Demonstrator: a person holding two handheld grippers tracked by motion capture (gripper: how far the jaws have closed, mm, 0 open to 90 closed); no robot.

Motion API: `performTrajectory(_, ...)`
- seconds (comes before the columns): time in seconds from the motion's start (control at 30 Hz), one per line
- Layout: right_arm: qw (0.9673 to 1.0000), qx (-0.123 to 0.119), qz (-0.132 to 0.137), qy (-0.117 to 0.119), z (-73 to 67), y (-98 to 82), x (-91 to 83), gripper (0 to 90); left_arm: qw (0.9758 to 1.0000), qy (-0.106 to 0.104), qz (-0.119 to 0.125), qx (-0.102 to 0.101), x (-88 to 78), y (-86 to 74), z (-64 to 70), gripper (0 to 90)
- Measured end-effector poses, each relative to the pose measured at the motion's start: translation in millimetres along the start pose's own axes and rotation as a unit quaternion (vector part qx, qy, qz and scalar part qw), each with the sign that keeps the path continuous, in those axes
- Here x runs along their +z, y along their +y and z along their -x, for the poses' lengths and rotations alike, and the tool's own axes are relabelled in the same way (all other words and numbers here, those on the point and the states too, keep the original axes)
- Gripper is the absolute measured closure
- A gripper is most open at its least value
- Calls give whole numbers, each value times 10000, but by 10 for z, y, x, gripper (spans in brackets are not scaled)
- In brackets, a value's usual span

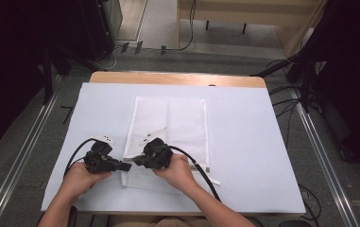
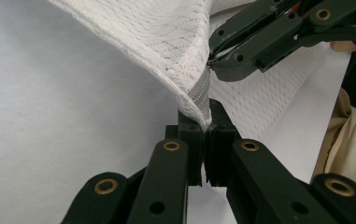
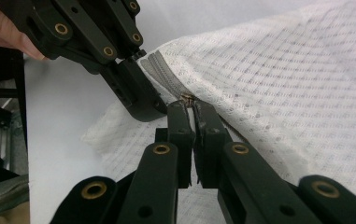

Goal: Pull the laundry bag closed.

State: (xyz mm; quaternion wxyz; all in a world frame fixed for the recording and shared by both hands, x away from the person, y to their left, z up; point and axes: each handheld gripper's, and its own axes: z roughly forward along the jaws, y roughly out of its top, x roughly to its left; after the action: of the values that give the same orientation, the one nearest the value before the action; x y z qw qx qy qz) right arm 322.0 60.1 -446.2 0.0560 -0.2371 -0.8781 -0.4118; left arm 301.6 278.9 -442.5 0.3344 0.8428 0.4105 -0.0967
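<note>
A white mesh zipper bag [image 1: 168, 137] is lying flat on the white-covered table [image 1: 244, 156], its long axis running from six o'clock toward twelve in the high view, and both hands are working at its near left corner. The left tongs [image 1: 126, 166] are reaching in from nine o'clock and are pinching the bag's corner hem, right at the end of the grey zipper tape [image 2: 202, 91]; in the left gripper view their jaws are pressed together on that fabric, lifting the corner slightly off the table. The right tongs [image 1: 138, 161] are coming from three o'clock, tip to tip with the left ones, and their jaws are standing narrow around what is probably the small metal zipper pull [image 3: 185, 98], though it is too small to be sure they are truly gripping it. The relation that matters is along the zipper line: the anchored corner is sitting just beside the pull, and the rest of the zipper is leading away from the left tongs. The right hand is therefore the one placed to draw the slider along the edge, while the left is holding the corner taut against that pull.
</note>
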Motion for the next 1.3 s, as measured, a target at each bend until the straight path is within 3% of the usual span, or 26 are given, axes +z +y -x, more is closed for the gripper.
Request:
performTrajectory(0.17, 9999, -77, -82, 22, 22, -48, -38, 884, 9998, 48, 41, 182, -4, -9, 18, 881)
performTrajectory(0.5, 9999, 12, -120, -2, 157, -177, -137, 884, 9998, 60, 71, 183, -23, -13, 6, 880)
performTrajectory(0.93, 9999, -75, -118, -27, 189, -262, -238, 883, 9997, 70, 89, 200, -26, -20, 10, 879)
performTrajectory(1.3, 9999, 69, -113, -50, 261, -373, -350, 883, 9995, 63, 167, 268, -41, -19, 28, 879)
